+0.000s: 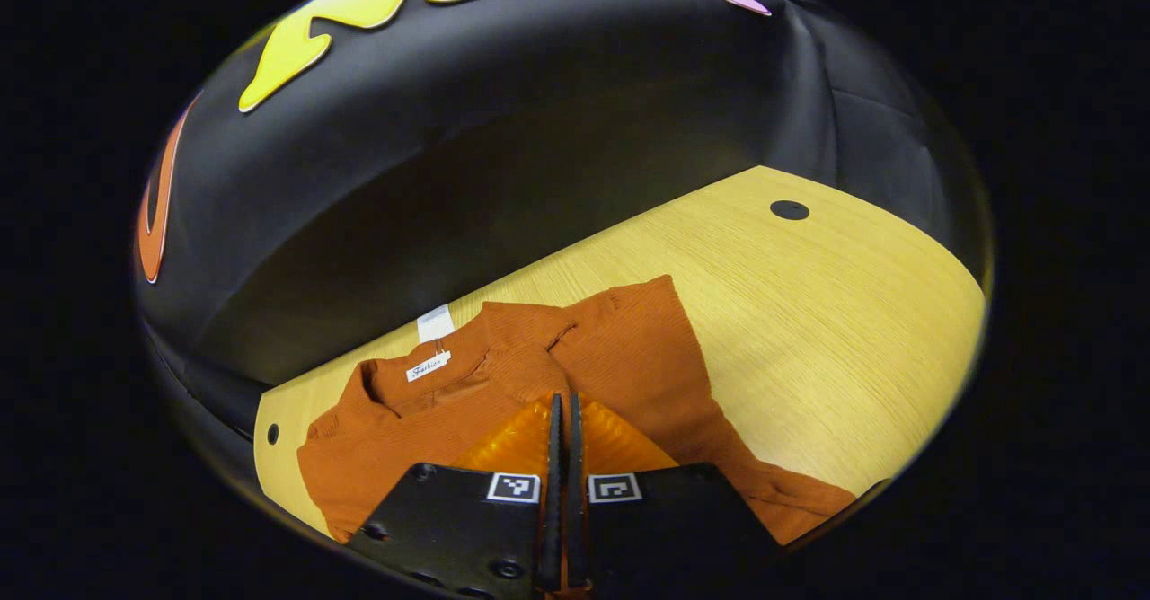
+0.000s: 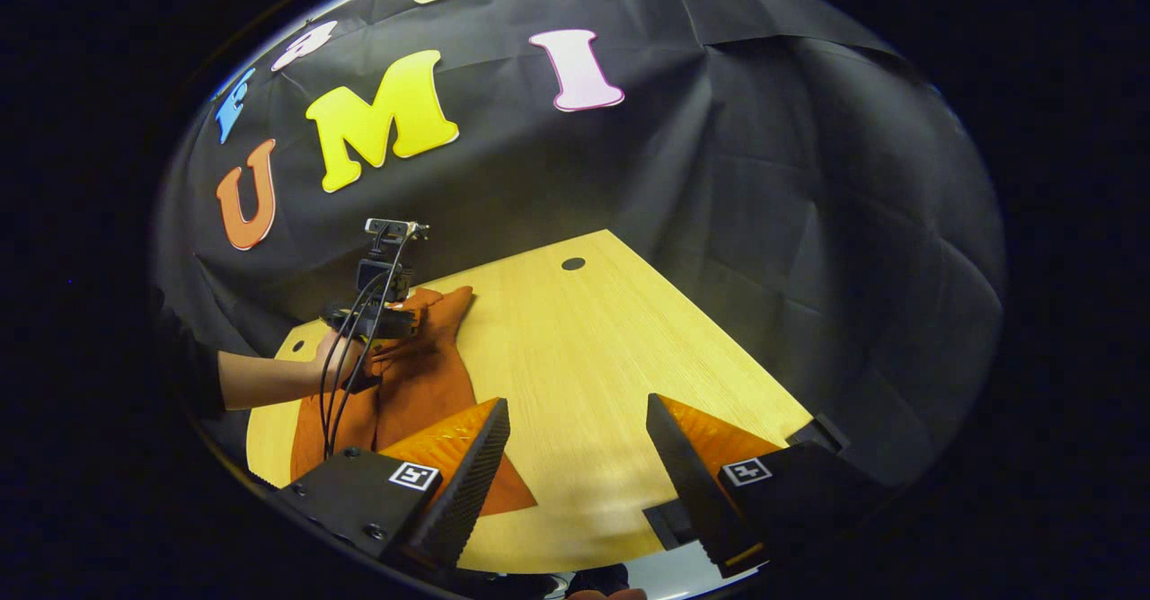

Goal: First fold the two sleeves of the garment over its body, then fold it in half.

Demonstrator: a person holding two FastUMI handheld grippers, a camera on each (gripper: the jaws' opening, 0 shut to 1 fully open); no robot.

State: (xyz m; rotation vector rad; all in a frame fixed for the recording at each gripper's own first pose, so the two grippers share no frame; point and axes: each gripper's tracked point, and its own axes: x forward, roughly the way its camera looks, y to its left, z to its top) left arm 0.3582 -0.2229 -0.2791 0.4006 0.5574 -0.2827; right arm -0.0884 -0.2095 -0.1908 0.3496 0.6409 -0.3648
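left gripper (image 1: 564, 402): fingers pressed together low over the garment; can't tell if any cloth is pinched
garment (image 1: 503, 375): rust-orange, lying on the wooden table (image 1: 809, 313), by its left end
right gripper (image 2: 575, 456): fingers spread wide above bare wood

Left gripper view close above garment (image 1: 503, 384); right gripper view farther back, sharing it.

Rust-orange ribbed garment (image 1: 629, 357), white tag (image 1: 428, 366); pale wood-grain table (image 1: 835, 313)
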